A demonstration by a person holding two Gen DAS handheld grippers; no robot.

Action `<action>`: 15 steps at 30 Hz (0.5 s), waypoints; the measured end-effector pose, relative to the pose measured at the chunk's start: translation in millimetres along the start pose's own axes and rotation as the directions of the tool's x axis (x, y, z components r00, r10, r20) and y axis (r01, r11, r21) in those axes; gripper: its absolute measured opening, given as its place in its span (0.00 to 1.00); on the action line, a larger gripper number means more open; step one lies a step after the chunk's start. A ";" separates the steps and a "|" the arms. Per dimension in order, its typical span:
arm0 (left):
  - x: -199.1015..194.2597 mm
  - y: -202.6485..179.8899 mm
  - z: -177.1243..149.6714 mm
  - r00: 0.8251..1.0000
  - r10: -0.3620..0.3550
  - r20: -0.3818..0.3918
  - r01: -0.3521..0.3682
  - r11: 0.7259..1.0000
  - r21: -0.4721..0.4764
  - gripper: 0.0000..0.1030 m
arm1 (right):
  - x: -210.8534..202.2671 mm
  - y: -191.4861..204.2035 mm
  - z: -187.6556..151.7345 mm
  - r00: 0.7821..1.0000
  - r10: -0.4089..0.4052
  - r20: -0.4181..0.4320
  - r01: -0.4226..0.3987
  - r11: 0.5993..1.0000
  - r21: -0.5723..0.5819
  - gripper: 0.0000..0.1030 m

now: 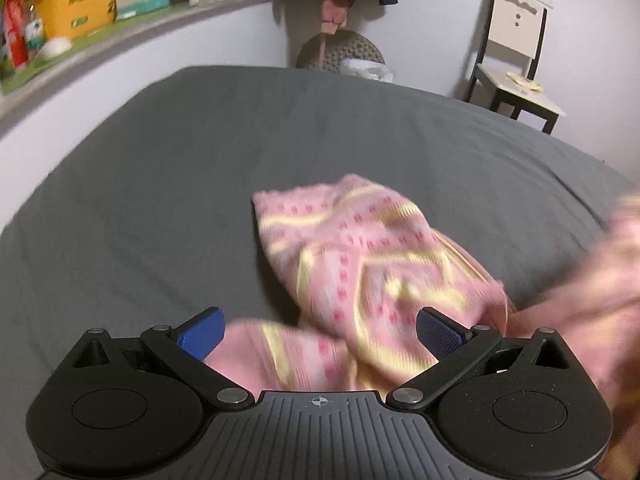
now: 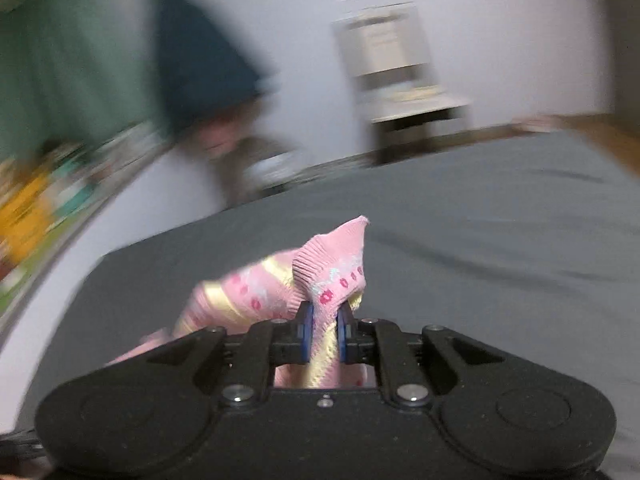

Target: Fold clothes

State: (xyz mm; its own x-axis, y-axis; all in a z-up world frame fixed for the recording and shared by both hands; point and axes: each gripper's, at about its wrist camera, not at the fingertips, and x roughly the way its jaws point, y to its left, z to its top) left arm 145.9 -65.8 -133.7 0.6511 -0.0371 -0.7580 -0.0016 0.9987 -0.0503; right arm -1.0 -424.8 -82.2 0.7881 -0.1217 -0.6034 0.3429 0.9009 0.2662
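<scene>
Currently the pink garment [image 1: 360, 264] lies crumpled on the grey bed [image 1: 160, 184], toward its near edge. Right gripper [image 2: 324, 328]: jaws nearly shut, pinching a ribbed hem fold. Left gripper [image 1: 320, 332]: jaws wide apart, cloth between the pads but unpressed. Judgement: light, limp knit; it will sag and bunch. Best held at hems or corners, kept taut between both grippers.
</scene>
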 end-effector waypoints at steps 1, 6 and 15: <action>6.0 -0.4 4.3 1.000 0.004 -0.002 -0.004 1.000 -0.004 1.00 | 1.4 -19.6 -2.2 0.998 -0.065 -0.023 0.066 0.998 0.012 0.12; 35.6 -4.1 14.7 0.998 0.039 -0.058 -0.040 0.999 -0.021 1.00 | 28.2 -83.5 -22.9 0.950 -0.214 -0.228 0.235 0.970 0.068 0.15; 3.5 -44.6 6.4 0.974 -0.218 0.057 0.180 0.906 0.384 1.00 | 34.5 -19.1 -14.9 0.982 -0.071 -0.178 0.008 0.944 -0.331 0.53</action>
State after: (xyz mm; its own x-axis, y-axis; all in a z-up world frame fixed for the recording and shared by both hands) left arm 153.1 -110.3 -129.9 0.6780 -0.2518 -0.6905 0.4070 0.9110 0.0674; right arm 12.0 -440.0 -119.3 0.6584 -0.1093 -0.7447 0.1612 0.9869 -0.0023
